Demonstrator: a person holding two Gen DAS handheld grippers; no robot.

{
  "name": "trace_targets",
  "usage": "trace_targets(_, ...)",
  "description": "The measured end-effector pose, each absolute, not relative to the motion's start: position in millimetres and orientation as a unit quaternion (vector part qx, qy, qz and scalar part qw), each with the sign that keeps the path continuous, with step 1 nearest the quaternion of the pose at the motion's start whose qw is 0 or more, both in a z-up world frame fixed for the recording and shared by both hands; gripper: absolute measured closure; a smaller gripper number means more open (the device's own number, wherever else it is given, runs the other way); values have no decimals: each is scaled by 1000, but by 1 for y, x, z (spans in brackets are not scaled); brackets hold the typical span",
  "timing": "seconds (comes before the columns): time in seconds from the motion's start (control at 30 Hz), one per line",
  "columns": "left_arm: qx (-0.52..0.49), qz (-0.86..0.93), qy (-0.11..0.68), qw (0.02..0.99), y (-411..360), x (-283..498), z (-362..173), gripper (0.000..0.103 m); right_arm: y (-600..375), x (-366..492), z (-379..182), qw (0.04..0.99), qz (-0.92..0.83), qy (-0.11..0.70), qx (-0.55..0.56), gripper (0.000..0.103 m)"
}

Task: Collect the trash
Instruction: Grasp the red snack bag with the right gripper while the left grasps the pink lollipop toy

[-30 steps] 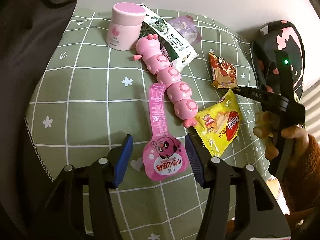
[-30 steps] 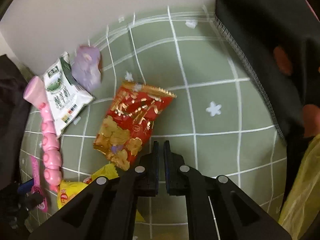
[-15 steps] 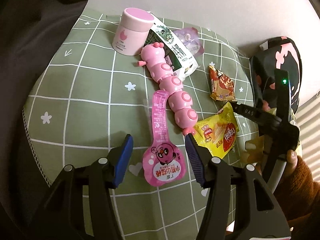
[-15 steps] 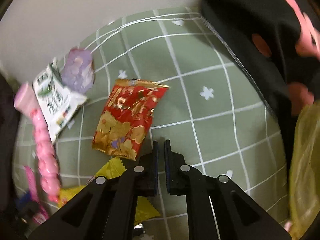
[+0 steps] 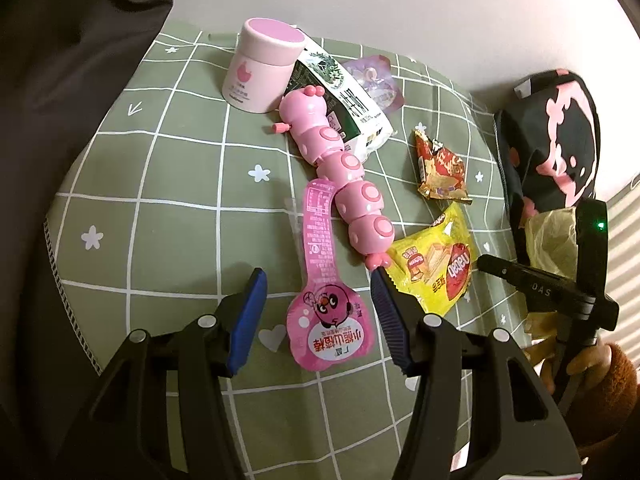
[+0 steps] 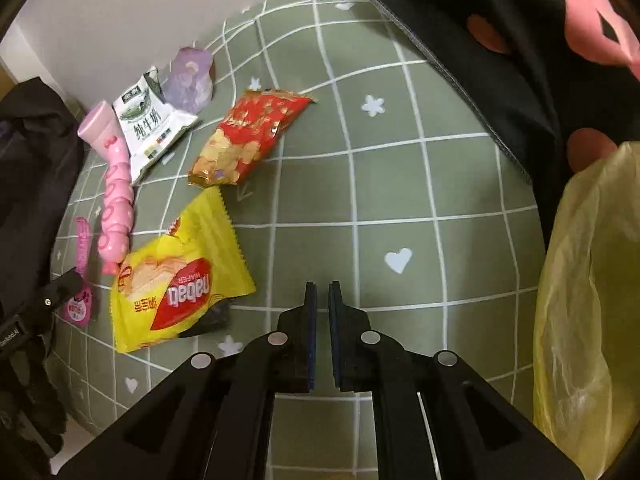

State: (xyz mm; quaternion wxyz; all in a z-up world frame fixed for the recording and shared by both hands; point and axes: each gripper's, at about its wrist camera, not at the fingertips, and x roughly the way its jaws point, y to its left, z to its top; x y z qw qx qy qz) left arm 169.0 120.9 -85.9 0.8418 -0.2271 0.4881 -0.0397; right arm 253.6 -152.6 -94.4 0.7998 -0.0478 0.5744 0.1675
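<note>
Wrappers lie on our green checked cloth [image 5: 168, 208]. Left gripper [image 5: 318, 300], wide open and empty, straddles the round end of the flat pink lollipop-shaped wrapper [image 5: 324, 280]; its long axis runs straight ahead from us. Right gripper [image 6: 322, 312], nearly closed on nothing, is farther away. We count five wrappers, one pink caterpillar toy [image 5: 336, 172], one pink jar [image 5: 262, 66], one yellow plastic bag [image 6: 592, 300].

The yellow bag [image 6: 592, 300] is cut off at the right edge.
</note>
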Motion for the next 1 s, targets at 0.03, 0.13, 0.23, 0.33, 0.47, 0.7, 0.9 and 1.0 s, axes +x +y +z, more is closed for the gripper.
trace_targets(0.03,-223,-39,490,842,120,170,-86,52,-150,254,-96,802,164,572,-54,95)
trace_targets(0.13,-213,-37,498,840,117,173,-86,52,-126,261,-98,799,149,577,-84,92)
trace_targets(0.23,-211,-37,500,839,116,174,-86,51,-103,273,-103,788,188,583,-65,73)
trace_targets(0.33,-208,-37,501,839,115,174,-86,51,-91,280,-108,783,216,581,-45,43)
trace_targets(0.47,-209,-37,504,837,115,174,-86,51,-64,264,-117,802,229,544,-93,34)
trace_targets(0.7,-212,-16,504,837,124,166,-83,51,-44,264,-125,820,218,526,-64,38)
trace_targets(0.9,-228,-14,503,834,141,153,-85,51,-33,301,-114,866,198,459,7,38)
trace_targets(1.0,-219,-14,505,835,140,151,-84,51,-21,317,-130,859,180,480,-5,65)
